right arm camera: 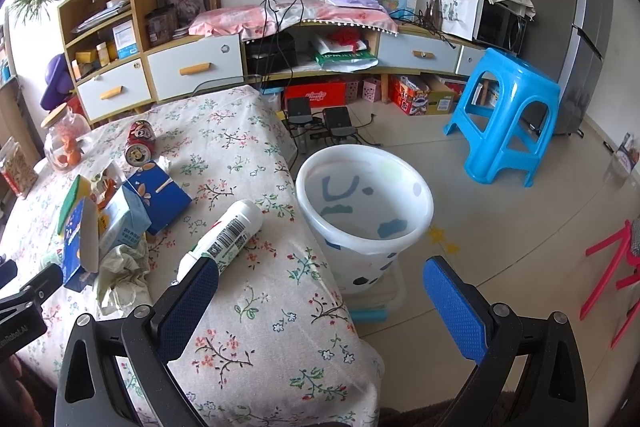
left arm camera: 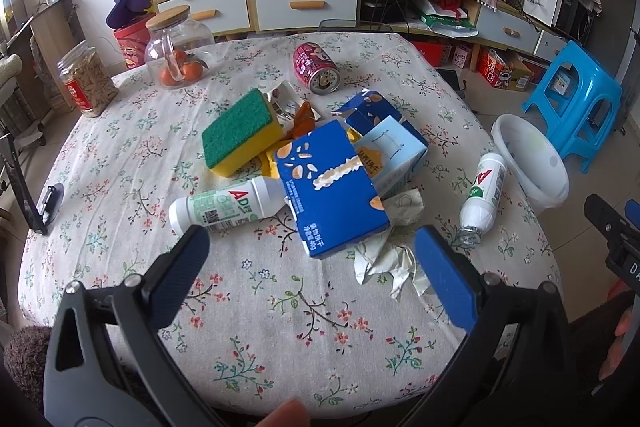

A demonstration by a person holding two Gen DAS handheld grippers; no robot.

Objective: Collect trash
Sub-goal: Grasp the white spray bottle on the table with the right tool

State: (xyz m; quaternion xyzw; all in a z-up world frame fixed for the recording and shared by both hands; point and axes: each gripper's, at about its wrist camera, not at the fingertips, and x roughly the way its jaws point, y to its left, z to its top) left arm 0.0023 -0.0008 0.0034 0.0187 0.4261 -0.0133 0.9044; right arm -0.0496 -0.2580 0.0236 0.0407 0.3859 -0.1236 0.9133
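Judging by its look, the white plastic bottle with green-and-red label [right arm camera: 228, 235] lying on its side near the table's right edge should be light and probably empty, stiff enough to hold shape yet smooth and round, so I expect it to roll or slip if pinched off-centre. I would take it across the labelled middle of the body, not the narrow neck. From my right gripper [right arm camera: 320, 303], whose blue pads stand wide apart with nothing between them, the bottle lies just ahead and to the left, its neck end close beside the left pad; I cannot tell whether they touch. Beyond the table edge, on the floor, stands the white translucent plastic bin [right arm camera: 420, 191], close to the bottle. My left gripper [left arm camera: 312, 267] is likewise spread and empty, hovering over the floral tablecloth [left arm camera: 256, 307], with the torn blue cardboard box [left arm camera: 332, 187] and crumpled white paper [left arm camera: 388, 263] just ahead.
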